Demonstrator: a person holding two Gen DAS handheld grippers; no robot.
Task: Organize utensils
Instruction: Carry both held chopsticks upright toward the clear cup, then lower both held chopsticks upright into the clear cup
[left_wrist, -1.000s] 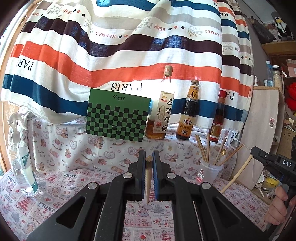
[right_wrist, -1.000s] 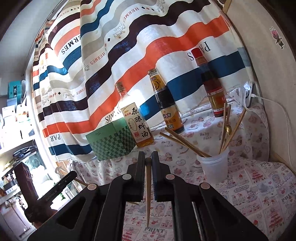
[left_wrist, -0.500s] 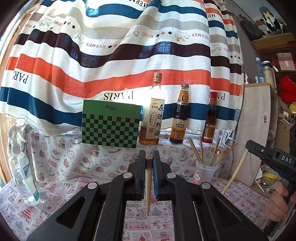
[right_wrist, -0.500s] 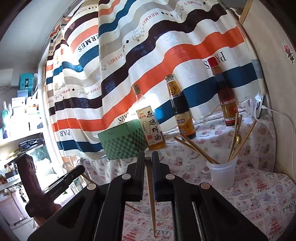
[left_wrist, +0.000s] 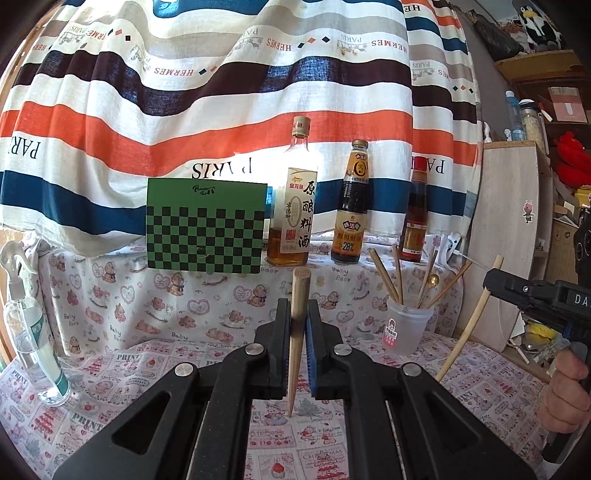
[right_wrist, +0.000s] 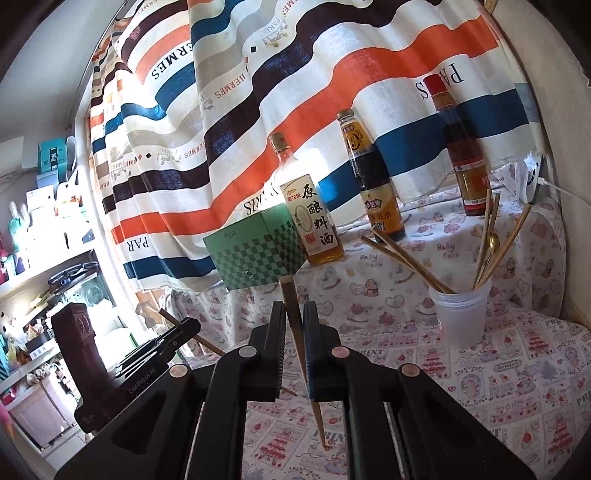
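The left gripper (left_wrist: 295, 317) was matt black plastic with small bright metal rivets, and one jaw carried a blue ribbed pad. The chopstick (left_wrist: 296, 332) clamped in it looked like pale, unvarnished wood — dry and matt. The right gripper (right_wrist: 294, 317) had the same dull black plastic, and its chopstick (right_wrist: 301, 354) was a darker, smoother wood. The cup (right_wrist: 460, 314) near the table's right edge was frosted, translucent plastic; a spoon (right_wrist: 493, 240) in it gleamed like brassy metal. The tablecloth (right_wrist: 517, 369) was printed cloth, soft and matt. The bottles (left_wrist: 293, 221) looked like glossy glass with paper labels — the curtain (left_wrist: 221, 92) was thin woven cloth.
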